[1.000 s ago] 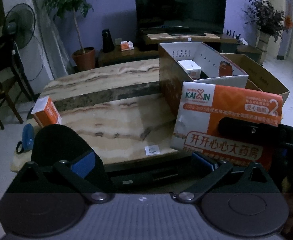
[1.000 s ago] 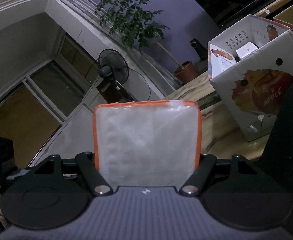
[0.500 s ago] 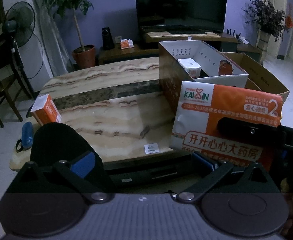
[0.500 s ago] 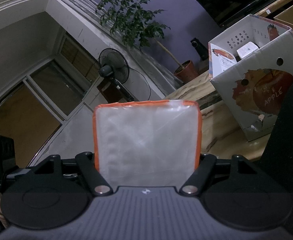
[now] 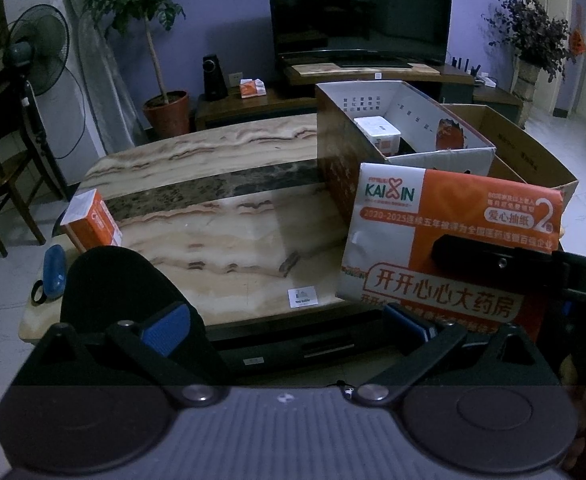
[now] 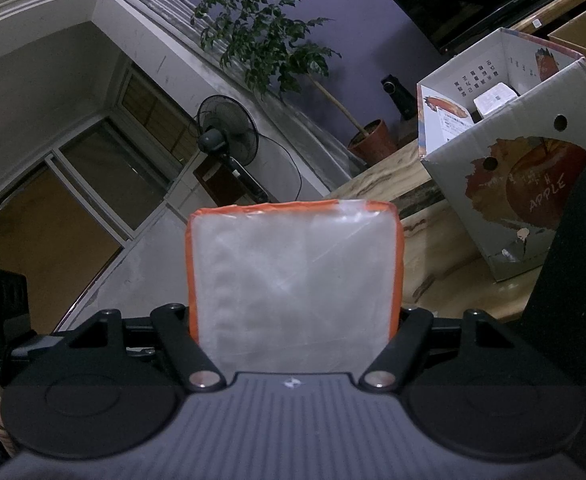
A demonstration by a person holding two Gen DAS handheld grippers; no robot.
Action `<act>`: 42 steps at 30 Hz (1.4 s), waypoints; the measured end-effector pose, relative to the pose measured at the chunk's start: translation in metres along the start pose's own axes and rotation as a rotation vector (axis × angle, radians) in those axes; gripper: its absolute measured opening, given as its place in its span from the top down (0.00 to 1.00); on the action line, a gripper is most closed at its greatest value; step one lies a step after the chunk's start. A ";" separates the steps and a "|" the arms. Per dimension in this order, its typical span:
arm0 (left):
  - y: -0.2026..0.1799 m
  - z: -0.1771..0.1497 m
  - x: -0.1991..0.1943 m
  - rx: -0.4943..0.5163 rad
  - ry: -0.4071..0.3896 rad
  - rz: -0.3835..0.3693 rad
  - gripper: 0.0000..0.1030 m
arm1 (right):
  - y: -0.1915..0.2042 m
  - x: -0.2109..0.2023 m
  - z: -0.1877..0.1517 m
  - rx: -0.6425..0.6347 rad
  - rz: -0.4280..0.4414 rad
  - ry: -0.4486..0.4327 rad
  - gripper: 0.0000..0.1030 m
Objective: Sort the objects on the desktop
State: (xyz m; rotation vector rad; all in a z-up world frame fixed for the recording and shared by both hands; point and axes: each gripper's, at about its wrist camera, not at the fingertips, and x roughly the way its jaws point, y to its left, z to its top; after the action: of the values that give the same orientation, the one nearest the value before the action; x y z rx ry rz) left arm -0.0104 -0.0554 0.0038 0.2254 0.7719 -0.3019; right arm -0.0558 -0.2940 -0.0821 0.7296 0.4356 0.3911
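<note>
Right gripper (image 6: 295,316) clamped on a tissue pack (image 6: 295,288), fingers pressed against both orange edges, clear wrapper facing the camera. Same tissue pack (image 5: 449,240) seen from the left wrist as an orange-and-white face with green lettering, held upright in the air off the near right corner of the surface (image 5: 221,232), in front of the white apple box (image 5: 405,136). Left gripper (image 5: 289,322) spread wide apart, blue pads (image 5: 165,322) bare, nothing between them, pointed down at the near edge of the surface.

On the surface: white apple box at the far right, open at the top, with a small white box (image 5: 377,130) lying inside. Plain brown box (image 5: 533,152) just behind and to the right of it. Second orange tissue pack (image 5: 91,220) standing at the left edge. Blue case (image 5: 55,272) with a ring at the near left corner. Small white sticker (image 5: 303,297) near the front edge.

Further back: dark television (image 5: 359,12) on a low cabinet, potted plant (image 5: 153,40) and standing fan (image 5: 37,60) to the left.
</note>
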 end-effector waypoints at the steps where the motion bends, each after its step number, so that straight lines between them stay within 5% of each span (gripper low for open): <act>1: 0.000 0.000 0.000 0.000 -0.001 0.000 0.01 | 0.000 0.000 0.000 0.000 0.000 0.000 0.28; 42: -0.015 0.012 -0.056 0.032 -0.117 -0.085 0.01 | -0.006 0.002 0.001 0.010 -0.001 -0.004 0.28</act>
State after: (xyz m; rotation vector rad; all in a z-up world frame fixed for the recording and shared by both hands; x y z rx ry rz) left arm -0.0459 -0.0624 0.0509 0.2030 0.6622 -0.4049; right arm -0.0530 -0.2974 -0.0860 0.7396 0.4349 0.3868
